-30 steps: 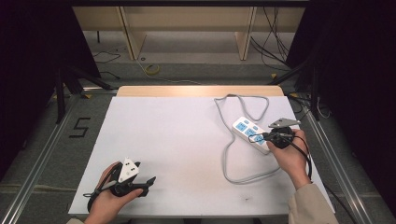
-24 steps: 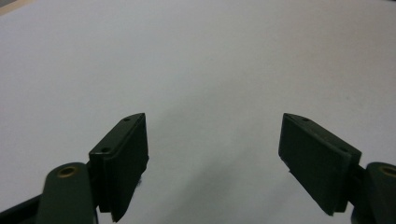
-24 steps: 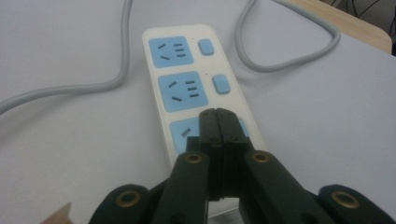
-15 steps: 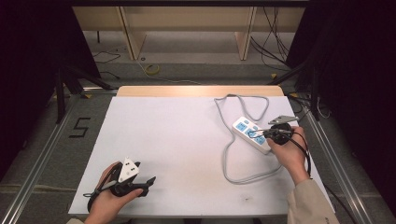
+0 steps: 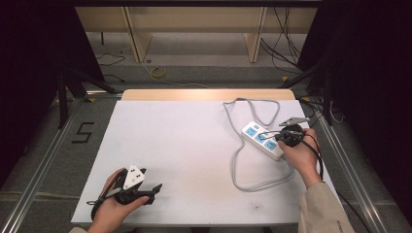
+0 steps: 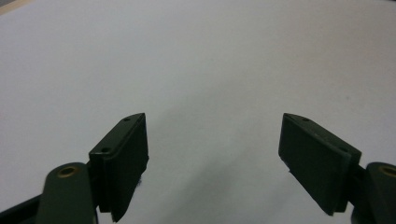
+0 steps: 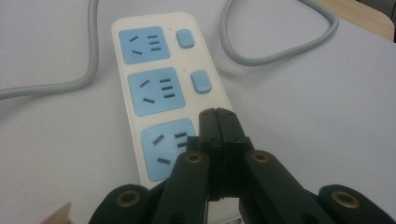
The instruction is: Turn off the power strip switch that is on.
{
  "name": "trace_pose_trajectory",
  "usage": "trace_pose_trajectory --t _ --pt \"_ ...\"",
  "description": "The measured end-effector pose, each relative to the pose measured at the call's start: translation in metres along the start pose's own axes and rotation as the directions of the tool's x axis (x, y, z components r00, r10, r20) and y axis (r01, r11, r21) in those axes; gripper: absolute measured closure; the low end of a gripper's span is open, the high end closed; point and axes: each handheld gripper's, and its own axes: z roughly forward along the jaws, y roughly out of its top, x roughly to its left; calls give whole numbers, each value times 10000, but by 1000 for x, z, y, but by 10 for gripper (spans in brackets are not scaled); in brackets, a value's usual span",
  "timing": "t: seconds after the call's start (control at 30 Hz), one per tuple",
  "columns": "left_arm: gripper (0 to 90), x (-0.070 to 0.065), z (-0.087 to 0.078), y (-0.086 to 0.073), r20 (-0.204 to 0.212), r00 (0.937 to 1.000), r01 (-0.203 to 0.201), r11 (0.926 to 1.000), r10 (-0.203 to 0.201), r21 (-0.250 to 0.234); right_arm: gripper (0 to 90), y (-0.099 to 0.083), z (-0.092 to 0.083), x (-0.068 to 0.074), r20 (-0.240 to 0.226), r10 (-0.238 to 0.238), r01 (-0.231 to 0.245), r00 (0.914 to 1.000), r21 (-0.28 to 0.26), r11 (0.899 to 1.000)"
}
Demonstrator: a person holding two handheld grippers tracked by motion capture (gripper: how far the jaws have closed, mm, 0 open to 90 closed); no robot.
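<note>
A white power strip (image 5: 251, 129) with three blue sockets lies at the table's right; its grey cable (image 5: 237, 167) loops around it. In the right gripper view the power strip (image 7: 154, 84) has two blue switches (image 7: 201, 81) in sight beside the sockets. My right gripper (image 7: 217, 115) is shut with nothing between its jaws, its tips over the strip's nearest end, beside the nearest socket. From above, the right gripper (image 5: 272, 138) points left onto the strip. My left gripper (image 5: 154, 190) rests at the front left, and its own view shows the left gripper (image 6: 215, 133) open over bare white table.
The white table sheet (image 5: 184, 145) ends in a wooden strip (image 5: 204, 94) at the back. The grey cable (image 7: 280, 53) curves past the strip's far end. Metal rails run along both table sides, with a "5" mark (image 5: 82, 132) on the floor at left.
My right gripper has edged a little farther from the person, along the power strip. The left gripper has stayed put.
</note>
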Motion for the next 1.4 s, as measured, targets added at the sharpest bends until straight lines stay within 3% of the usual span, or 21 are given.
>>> trace_pose_trajectory --t 0.7,1.4 --pt "240 0 0 0 14 10000 17 10000 -17 -3 900 0 14 -8 -12 329 -328 9995 369 9988" --pt "240 0 0 0 36 10000 9 10000 -9 -11 900 10 23 -11 -136 282 -270 9995 784 9966"
